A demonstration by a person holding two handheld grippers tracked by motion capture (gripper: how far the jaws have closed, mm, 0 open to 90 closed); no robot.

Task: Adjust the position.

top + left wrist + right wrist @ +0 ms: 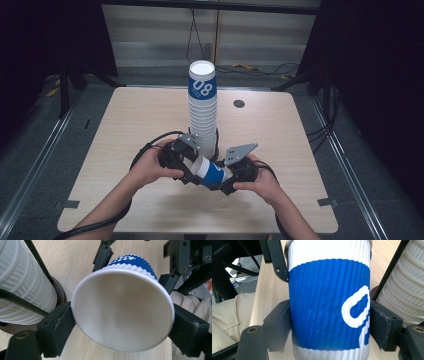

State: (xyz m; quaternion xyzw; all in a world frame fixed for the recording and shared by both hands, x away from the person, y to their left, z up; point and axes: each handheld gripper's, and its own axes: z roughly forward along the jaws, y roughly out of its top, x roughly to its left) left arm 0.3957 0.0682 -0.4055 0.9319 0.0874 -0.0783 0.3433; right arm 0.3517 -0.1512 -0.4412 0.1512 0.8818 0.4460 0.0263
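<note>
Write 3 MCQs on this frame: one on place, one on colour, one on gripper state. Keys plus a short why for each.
1. Where does the tall cup stack stand?
A. At the table's near left corner
B. On the floor
C. On the table, just beyond the two grippers

2. What colour is the band on the held cup?
A. Blue
B. Red
C. Green

3. How is the held cup gripped?
A. By neither gripper
B. By both grippers, one at each end
C. By the left gripper alone

Answers:
1 C: the high view shows the stack mid-table, behind the hands.
2 A: the right gripper view shows a blue band with white print.
3 B: the left gripper has its jaws at the rim on either side, and the right gripper presses the ribbed wall from both sides.
</note>
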